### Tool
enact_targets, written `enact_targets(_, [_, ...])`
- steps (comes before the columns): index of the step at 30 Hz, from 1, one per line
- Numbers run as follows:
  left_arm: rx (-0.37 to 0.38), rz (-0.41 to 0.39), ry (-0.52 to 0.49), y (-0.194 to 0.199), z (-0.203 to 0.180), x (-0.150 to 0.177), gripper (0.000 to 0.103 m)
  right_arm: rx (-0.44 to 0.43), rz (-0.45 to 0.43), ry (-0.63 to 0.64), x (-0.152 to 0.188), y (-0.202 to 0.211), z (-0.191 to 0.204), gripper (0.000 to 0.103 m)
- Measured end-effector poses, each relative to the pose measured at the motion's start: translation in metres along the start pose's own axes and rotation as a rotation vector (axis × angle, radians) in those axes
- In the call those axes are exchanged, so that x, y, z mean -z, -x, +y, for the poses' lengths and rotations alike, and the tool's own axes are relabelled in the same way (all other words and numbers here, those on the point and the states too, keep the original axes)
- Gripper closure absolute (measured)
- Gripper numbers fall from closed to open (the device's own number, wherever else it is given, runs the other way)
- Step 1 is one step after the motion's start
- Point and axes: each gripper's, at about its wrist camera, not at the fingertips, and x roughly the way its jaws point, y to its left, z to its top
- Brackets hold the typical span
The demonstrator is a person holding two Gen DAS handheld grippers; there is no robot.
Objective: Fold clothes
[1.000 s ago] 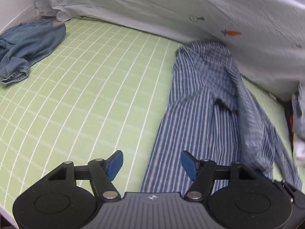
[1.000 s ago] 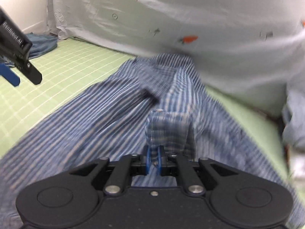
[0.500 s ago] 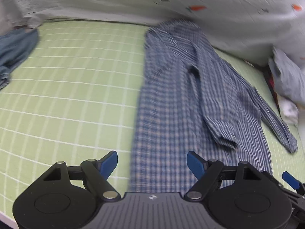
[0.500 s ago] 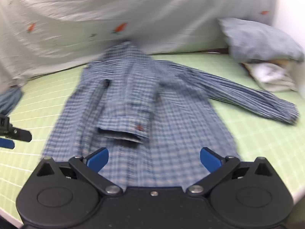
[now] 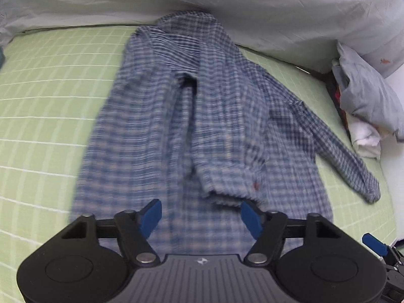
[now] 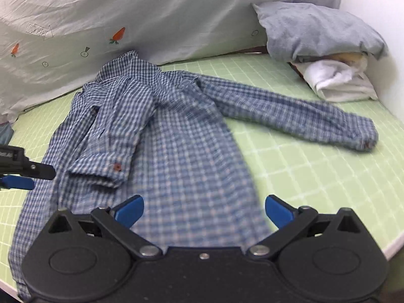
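A blue checked shirt (image 5: pixel 156 126) lies flat on the green grid sheet, collar toward the far quilt. Its left sleeve (image 6: pixel 118 131) is folded over the body, cuff (image 6: pixel 101 174) pointing toward me. Its right sleeve (image 6: pixel 290 111) stretches out to the right. My left gripper (image 5: pixel 200 216) is open and empty above the shirt's hem. My right gripper (image 6: pixel 203 208) is open and empty above the hem's right part. The left gripper's tip (image 6: pixel 17 174) shows at the left edge of the right wrist view.
A grey carrot-print quilt (image 6: pixel 151 17) lies bunched along the back. A grey pillow (image 6: pixel 315 30) and white cloth (image 6: pixel 338 80) sit at the right. The green sheet (image 5: pixel 45 96) stretches to the left. The bed's edge (image 6: pixel 394 247) is near right.
My right gripper let go of the left sleeve's cuff, opened and drew back. Both grippers pulled back and swung right, so the whole shirt shows.
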Motion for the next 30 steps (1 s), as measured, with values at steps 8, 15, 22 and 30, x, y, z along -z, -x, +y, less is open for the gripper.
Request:
enact_targets(8, [-0.042, 0.038, 0.132, -0.035, -0.014, -0.012, 0.051, -0.008, 0.053, 0.028, -0.015, -0.022, -0.052, 0.0])
enact_targets(15, [-0.037, 0.086, 0.289, -0.046, 0.006, -0.011, 0.098, -0.008, 0.08, 0.033, -0.018, -0.028, -0.065, 0.0])
enact_targets(22, [-0.003, 0.011, 0.262, -0.017, 0.009, -0.008, 0.1, -0.019, 0.065, 0.011, -0.018, -0.027, -0.06, 0.0])
enact_targets(30, [0.063, -0.035, 0.224, 0.029, 0.009, 0.013, 0.1, -0.064, 0.04, 0.002, -0.015, -0.021, -0.026, 0.0])
